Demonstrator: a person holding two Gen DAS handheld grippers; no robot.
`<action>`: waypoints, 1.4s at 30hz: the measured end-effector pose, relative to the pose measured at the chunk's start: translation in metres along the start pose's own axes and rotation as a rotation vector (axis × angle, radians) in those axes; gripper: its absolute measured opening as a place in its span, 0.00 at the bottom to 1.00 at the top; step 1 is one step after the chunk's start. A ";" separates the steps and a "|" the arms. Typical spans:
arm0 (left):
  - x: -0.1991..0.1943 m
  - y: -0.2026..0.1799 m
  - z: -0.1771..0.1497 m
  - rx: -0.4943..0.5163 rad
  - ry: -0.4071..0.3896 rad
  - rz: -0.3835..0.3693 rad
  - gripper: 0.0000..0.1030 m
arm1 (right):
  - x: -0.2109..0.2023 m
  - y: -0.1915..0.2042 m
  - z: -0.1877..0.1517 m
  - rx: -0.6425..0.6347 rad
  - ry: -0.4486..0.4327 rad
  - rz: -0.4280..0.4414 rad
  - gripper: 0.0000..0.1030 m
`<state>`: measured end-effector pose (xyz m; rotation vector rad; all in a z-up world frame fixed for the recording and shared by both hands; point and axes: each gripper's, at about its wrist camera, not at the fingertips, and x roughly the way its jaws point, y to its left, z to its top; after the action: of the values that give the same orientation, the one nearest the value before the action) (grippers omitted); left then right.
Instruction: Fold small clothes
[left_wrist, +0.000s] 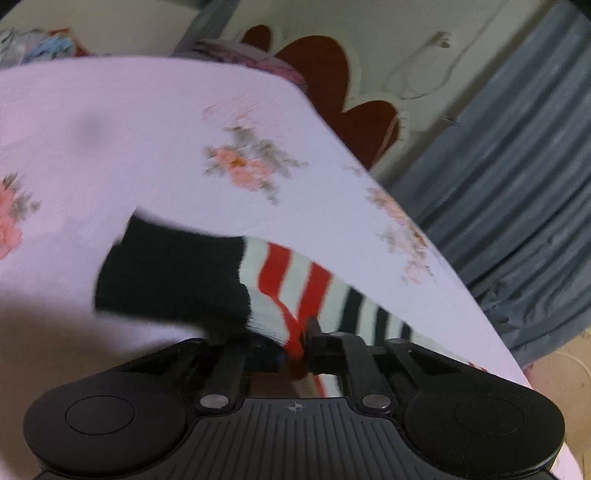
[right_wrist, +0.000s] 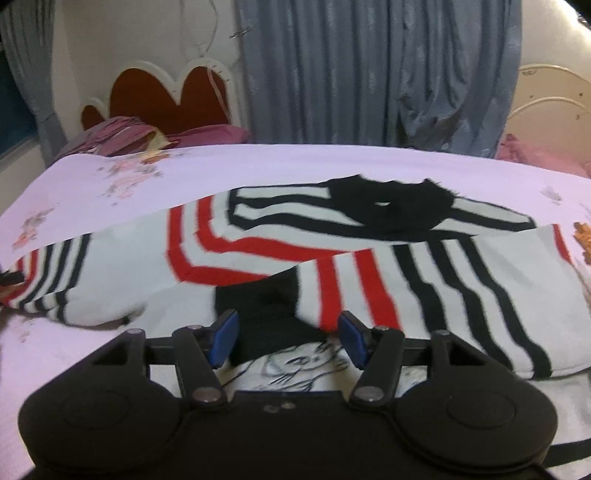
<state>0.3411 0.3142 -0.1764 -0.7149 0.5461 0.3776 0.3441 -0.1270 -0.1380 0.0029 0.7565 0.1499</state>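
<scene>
A small white knit sweater (right_wrist: 122, 280) with red and black stripes and a black collar (right_wrist: 388, 206) lies spread on the bed. In the left wrist view my left gripper (left_wrist: 301, 341) is shut on the sweater's striped edge (left_wrist: 291, 284), next to a black cuff (left_wrist: 170, 273). In the right wrist view my right gripper (right_wrist: 288, 339) is open, its blue pads (right_wrist: 225, 336) on either side of a black cuff (right_wrist: 269, 310) of a folded-in sleeve. My left gripper shows at the far left edge (right_wrist: 9, 278) of that view.
The bed has a pale pink floral sheet (right_wrist: 110, 173). A white cloth with a cat drawing (right_wrist: 299, 369) lies under the right gripper. Purple pillows (right_wrist: 122, 136), a red headboard (right_wrist: 166, 99) and grey curtains (right_wrist: 351, 74) stand behind the bed.
</scene>
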 end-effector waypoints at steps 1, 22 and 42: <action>-0.004 -0.006 0.000 0.021 -0.005 -0.019 0.07 | 0.004 -0.001 -0.001 0.000 0.005 -0.016 0.52; 0.000 -0.293 -0.176 0.604 0.433 -0.488 0.12 | -0.050 -0.097 -0.016 0.214 -0.008 -0.026 0.51; -0.049 -0.199 -0.097 0.558 0.191 -0.284 0.78 | -0.010 -0.008 -0.010 -0.047 0.008 0.103 0.62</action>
<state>0.3683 0.1006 -0.1065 -0.2802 0.6822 -0.1134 0.3315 -0.1372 -0.1387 -0.0031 0.7612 0.2655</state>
